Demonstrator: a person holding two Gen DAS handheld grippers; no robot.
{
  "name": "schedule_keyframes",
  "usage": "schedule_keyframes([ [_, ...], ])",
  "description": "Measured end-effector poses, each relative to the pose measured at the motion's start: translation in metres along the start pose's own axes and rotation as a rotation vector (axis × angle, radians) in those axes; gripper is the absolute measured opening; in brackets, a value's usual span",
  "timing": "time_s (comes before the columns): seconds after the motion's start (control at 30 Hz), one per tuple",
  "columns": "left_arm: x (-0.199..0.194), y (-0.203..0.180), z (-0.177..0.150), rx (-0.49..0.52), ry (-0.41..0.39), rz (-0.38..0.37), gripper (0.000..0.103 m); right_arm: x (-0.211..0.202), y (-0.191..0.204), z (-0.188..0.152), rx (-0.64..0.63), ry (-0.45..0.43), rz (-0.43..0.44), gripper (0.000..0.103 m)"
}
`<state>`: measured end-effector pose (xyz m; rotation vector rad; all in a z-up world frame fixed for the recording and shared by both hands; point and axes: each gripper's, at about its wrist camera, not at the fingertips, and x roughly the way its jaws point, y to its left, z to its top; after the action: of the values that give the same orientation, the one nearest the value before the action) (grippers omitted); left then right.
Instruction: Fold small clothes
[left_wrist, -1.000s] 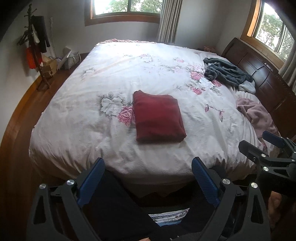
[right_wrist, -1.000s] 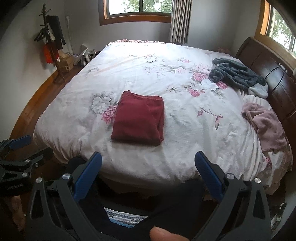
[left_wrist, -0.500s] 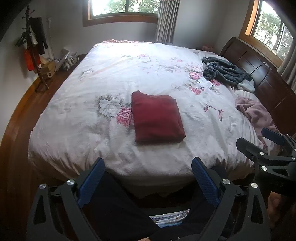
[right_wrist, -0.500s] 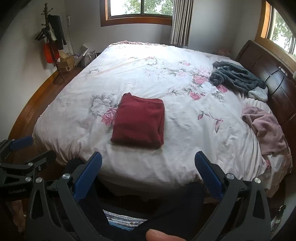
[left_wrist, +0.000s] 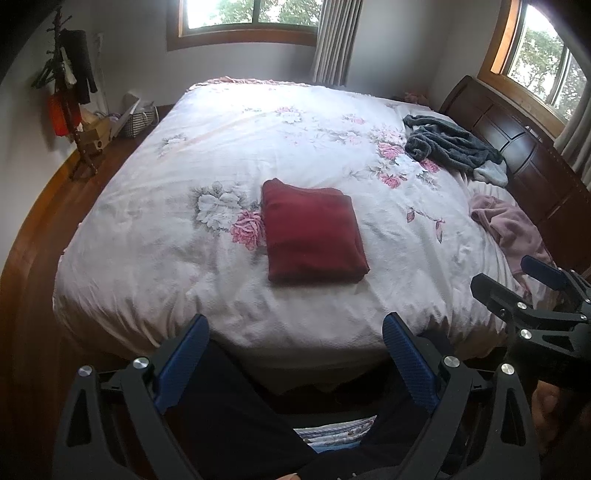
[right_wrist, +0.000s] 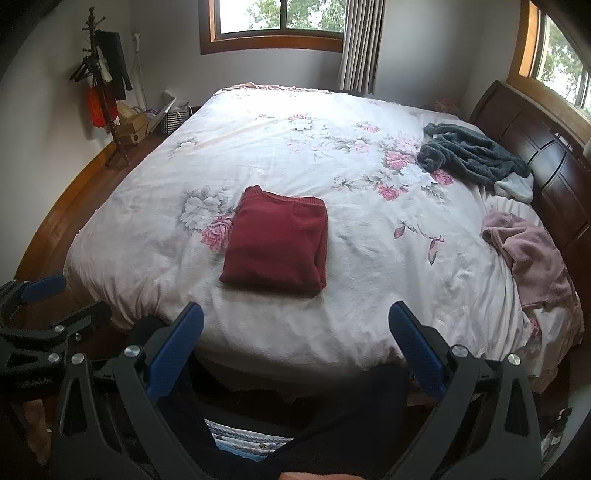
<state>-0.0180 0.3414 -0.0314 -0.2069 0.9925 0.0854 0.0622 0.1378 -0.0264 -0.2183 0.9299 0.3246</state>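
A dark red garment (left_wrist: 312, 230) (right_wrist: 277, 240), folded into a neat rectangle, lies on the floral white bedspread (left_wrist: 221, 155) (right_wrist: 258, 147) near the bed's front edge. My left gripper (left_wrist: 295, 325) is open and empty, held back off the bed above a person's dark-trousered legs. My right gripper (right_wrist: 295, 314) is likewise open with nothing between its blue pads, also short of the bed edge. Each gripper shows at the side of the other's view: the right gripper (left_wrist: 524, 288) and the left gripper (right_wrist: 48, 299).
A crumpled grey garment (left_wrist: 450, 146) (right_wrist: 472, 157) and a pink one (left_wrist: 513, 229) (right_wrist: 532, 254) lie by the dark wooden headboard (left_wrist: 517, 147) on the right. A coat stand (left_wrist: 70, 96) and boxes stand at the far left on the wooden floor.
Both grippers have drawn back and risen slightly from the bed, so the bed looks a little farther. The red garment has not moved.
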Motion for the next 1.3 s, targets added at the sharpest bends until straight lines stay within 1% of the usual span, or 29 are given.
schedule_keyframes([
  [1.3, -0.0011, -0.0063, -0.0037, -0.005, 0.009, 0.002, 0.095, 0.0074, 0.0051, 0.0032, 0.016, -0.007, 0.000, 0.100],
])
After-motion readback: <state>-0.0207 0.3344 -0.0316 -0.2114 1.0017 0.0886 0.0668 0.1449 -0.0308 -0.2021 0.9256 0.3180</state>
